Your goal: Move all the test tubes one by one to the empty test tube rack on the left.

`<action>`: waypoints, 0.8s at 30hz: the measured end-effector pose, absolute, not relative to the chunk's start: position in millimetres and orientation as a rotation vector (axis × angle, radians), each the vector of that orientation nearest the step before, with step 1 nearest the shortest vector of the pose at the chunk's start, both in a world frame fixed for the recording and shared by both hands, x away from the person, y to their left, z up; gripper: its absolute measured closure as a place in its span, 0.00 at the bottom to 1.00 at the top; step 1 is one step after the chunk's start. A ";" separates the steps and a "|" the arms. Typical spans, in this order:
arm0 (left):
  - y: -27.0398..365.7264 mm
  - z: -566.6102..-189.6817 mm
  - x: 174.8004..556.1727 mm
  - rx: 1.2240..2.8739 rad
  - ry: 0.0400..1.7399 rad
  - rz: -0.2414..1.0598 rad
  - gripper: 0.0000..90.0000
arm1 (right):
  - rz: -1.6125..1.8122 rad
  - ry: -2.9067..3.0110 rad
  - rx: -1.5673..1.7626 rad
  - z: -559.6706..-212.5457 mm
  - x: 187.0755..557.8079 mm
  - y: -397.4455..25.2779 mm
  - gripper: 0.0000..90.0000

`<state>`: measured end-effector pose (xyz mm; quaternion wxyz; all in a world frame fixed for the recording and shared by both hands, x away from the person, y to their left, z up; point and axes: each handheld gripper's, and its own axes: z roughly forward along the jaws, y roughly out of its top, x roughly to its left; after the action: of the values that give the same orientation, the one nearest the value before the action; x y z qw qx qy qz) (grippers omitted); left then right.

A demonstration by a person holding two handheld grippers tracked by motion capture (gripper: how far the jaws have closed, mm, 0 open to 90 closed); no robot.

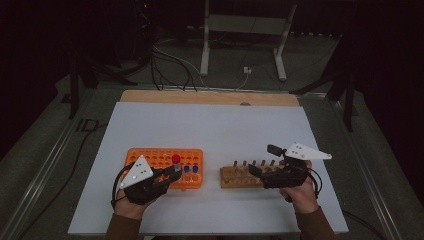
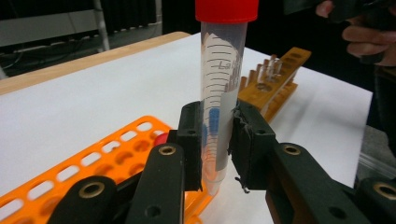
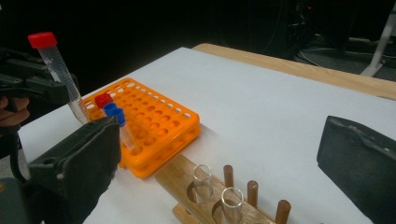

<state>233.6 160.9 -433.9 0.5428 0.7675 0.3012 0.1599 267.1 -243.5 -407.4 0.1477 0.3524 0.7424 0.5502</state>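
My left gripper [image 1: 171, 173] [image 2: 217, 151] is shut on a clear graduated tube with a red cap [image 2: 220, 88] [image 1: 176, 159] [image 3: 60, 70]. The tube stands nearly upright, its tip just above the near edge of the orange rack [image 1: 150, 158] [image 2: 116, 149] [image 3: 156, 116]. In that rack stand two blue-capped tubes [image 1: 191, 169] [image 3: 115, 112] and another red-capped tube [image 3: 102, 100]. My right gripper [image 1: 263, 160] [image 3: 224, 158] is open and holds nothing. It hovers over a wooden peg rack [image 1: 239, 178] [image 3: 187, 179] [image 2: 275, 79], which holds two empty glass tubes [image 3: 202, 179].
Both racks sit near the front of a white sheet [image 1: 215, 125] on a wooden table [image 1: 210, 97]. Cables [image 1: 170, 65] and a metal stand [image 1: 245, 30] lie on the floor beyond the table's far edge.
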 end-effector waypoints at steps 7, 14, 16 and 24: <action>167.4 -440.1 236.6 1.810 0.760 0.419 0.84 | 1.588 2.131 1.015 -407.5 266.9 -245.1 0.00; 172.7 -448.1 240.7 1.795 0.814 0.463 0.84 | 1.591 2.125 1.017 -407.3 266.8 -246.1 0.00; 173.3 -451.3 242.6 1.797 0.825 0.474 0.84 | 1.594 2.125 1.018 -407.5 266.7 -246.1 0.00; 169.1 -465.5 250.0 1.840 0.837 0.472 0.84 | 1.601 2.121 1.021 -407.7 266.4 -248.0 0.00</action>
<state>250.0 169.1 -465.5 0.5080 0.7635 0.3472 0.1960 266.4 -248.0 -407.7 0.1470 0.3547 0.7369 0.5564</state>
